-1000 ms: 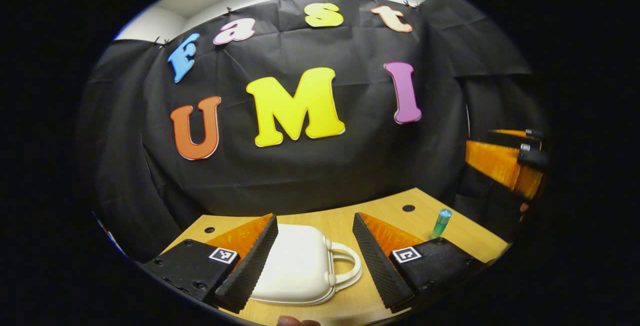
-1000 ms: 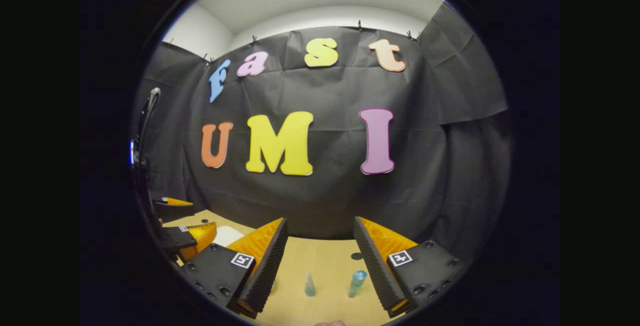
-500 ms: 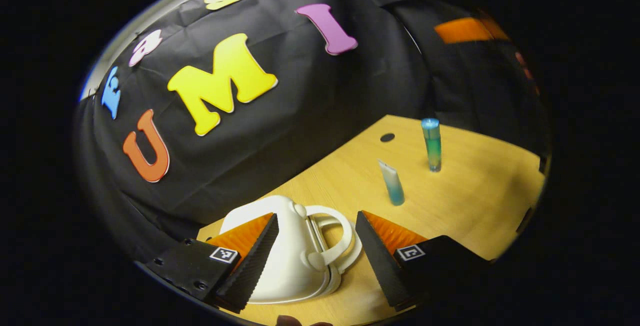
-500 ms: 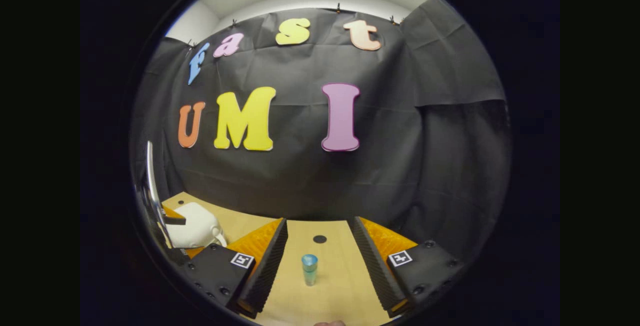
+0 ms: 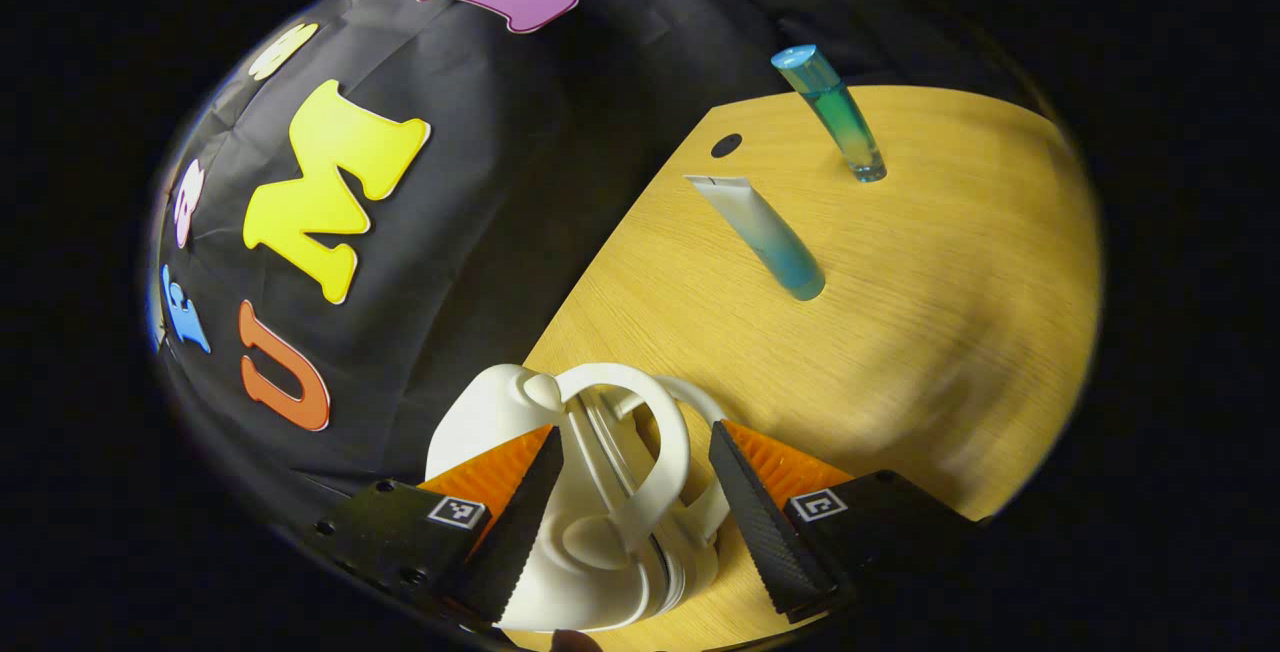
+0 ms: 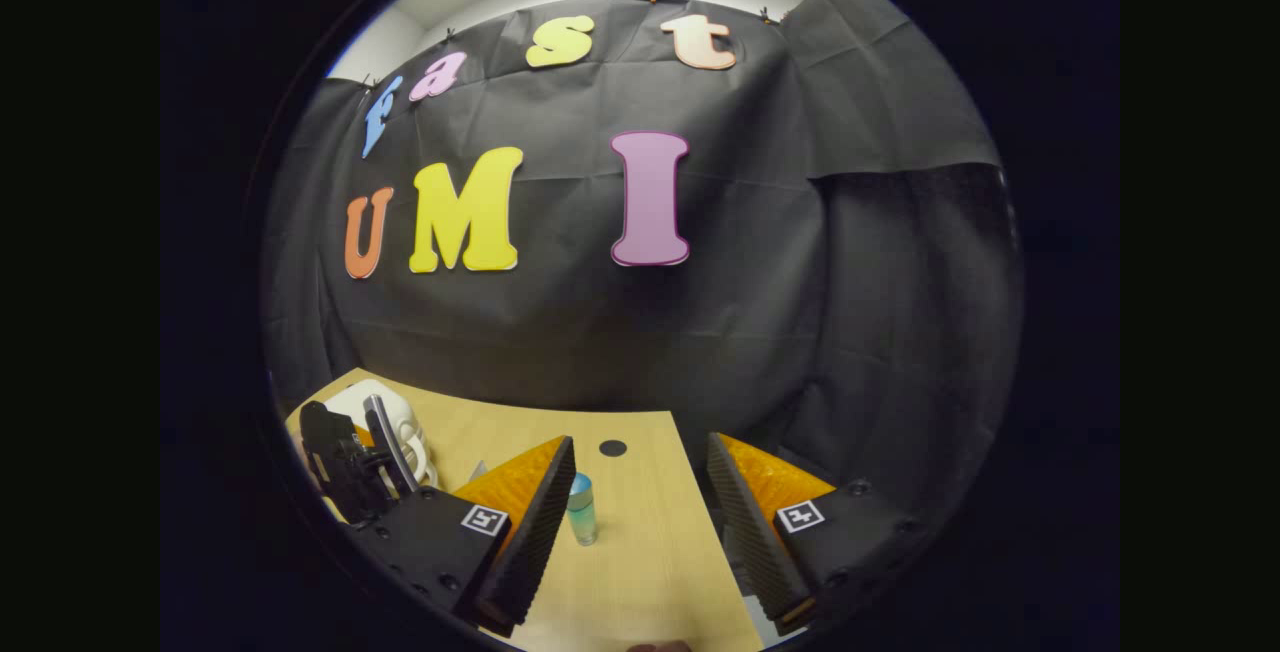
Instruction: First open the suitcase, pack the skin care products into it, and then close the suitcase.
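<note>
A small white suitcase (image 5: 478, 412) lies at the table's edge by the black cloth, its two halves together. Its looped handle (image 5: 668, 437) stands between the spread fingers of my left gripper (image 5: 634, 432), which is open and tilted; neither finger presses on it. Farther out on the wooden table (image 5: 930, 262) stand a white-to-blue tube (image 5: 765, 237) and a slim blue-green bottle (image 5: 830, 112). My right gripper (image 6: 640, 442) is open above the table with nothing between its fingers. The bottle (image 6: 581, 510) stands just beside its left finger. The suitcase (image 6: 355, 402) and left gripper (image 6: 345, 457) sit at far left.
A round dark hole (image 5: 726, 145) marks the tabletop near the cloth wall, also seen ahead of the right gripper as a hole (image 6: 612, 448). The table's right edge (image 6: 700, 522) runs under the right finger. Bare wood stretches right of the tube and bottle.
My left gripper has rolled over and dropped closer, bringing the suitcase handle between its fingers. My right gripper has swung right, so the bottle slid from the middle to beside its left finger.
</note>
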A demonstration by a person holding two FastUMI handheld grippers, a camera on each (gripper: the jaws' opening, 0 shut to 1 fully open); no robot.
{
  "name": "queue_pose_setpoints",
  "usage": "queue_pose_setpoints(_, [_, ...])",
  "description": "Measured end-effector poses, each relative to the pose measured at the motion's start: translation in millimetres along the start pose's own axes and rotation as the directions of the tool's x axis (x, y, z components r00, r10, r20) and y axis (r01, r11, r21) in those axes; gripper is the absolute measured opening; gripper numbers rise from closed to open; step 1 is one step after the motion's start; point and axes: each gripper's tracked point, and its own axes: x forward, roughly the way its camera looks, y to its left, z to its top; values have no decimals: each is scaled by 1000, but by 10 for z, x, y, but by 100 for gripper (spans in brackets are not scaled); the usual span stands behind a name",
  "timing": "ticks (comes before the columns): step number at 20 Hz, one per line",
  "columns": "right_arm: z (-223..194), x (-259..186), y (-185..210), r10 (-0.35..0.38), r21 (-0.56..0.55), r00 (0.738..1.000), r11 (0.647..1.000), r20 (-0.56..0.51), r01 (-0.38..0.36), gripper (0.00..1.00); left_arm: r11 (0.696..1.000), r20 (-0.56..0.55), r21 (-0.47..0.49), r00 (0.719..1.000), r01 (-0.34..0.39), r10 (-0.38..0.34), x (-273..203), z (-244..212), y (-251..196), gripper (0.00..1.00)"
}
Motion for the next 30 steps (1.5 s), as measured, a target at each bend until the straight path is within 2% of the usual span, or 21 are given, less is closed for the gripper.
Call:
queue_pose_setpoints(1, [-25,4,-61,-5,5,1000,1000,-6,5,79,1000,-21,13,1000,-1,1,57,-23,-1,93])
queue_pose_setpoints(3, [-72,12,-170,-16,8,1000,1000,-13,16,79,999,-59,34,998,1,1,128,-74,-43,80])
queue_pose_setpoints(5, [-111,10,-260,-29,15,999,999,-23,30,79,999,-91,35,996,13,-9,159,-136,-88,64])
queue_pose_setpoints(8, [-102,-22,-328,-59,31,998,998,-21,60,79,999,-120,41,992,33,-28,148,-144,-136,33])
queue_pose_setpoints(11, [-104,-79,-299,-79,33,997,996,-17,80,79,999,-109,23,994,34,-31,128,-69,-129,27])
queue_pose_setpoints(14, [-66,-173,-177,-83,27,996,996,-11,84,79,1000,-62,-12,998,17,-17,33,47,3,14])
queue_pose_setpoints(18, [101,-301,135,-60,10,998,998,23,60,79,995,7,-102,1000,18,-17,-180,142,334,5])
queue_pose_setpoints(23, [403,-354,744,-5,-12,997,1000,83,6,79,973,124,-220,988,-63,92,-571,140,1402,3])
queue_pose_setpoints(27, [652,-400,1240,24,1,992,1000,128,-25,79,920,160,-375,970,-111,183,-738,-227,2395,3])
queue_pose_setpoints(30, [759,-449,1593,49,-11,988,999,146,-48,79,876,136,-458,963,-149,234,-711,-771,2927,3])
